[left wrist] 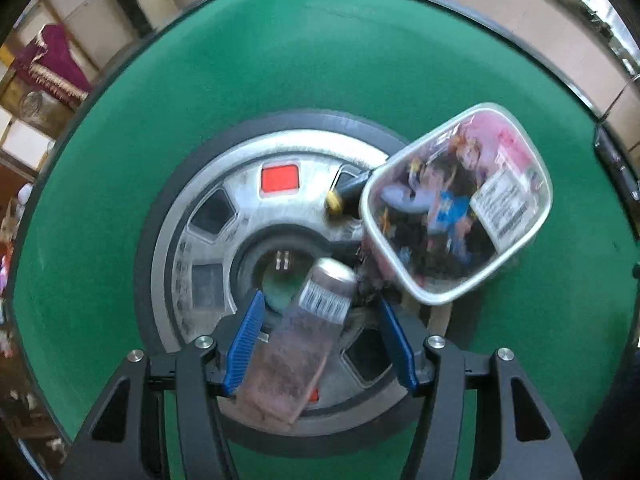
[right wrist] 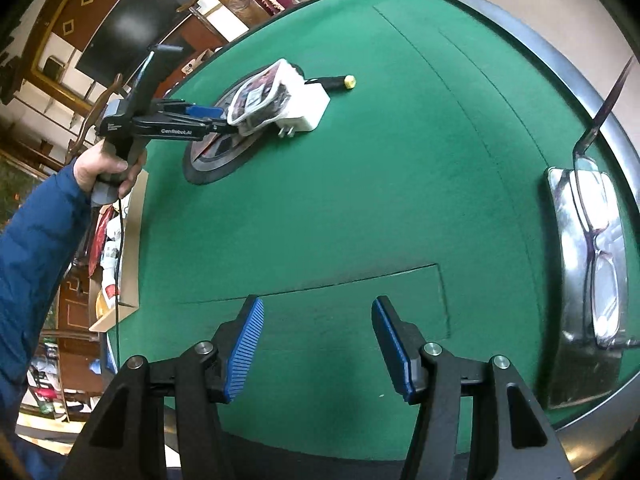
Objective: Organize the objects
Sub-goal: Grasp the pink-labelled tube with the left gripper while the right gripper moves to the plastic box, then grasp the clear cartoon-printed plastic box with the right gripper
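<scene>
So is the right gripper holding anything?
No, empty: the right gripper is open, with only green table felt between its blue pads.

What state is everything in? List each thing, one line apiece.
Clear plastic tub of colourful items: full, tilted.
White plug adapter: lying on its side, prongs exposed.
Black marker with yellow end: lying flat.
Dark-framed glasses: on shiny silver tray, one temple raised.
Left gripper: jaws apart, grip unclear through blur.
Right gripper: jaws open, empty, above green felt table.
</scene>
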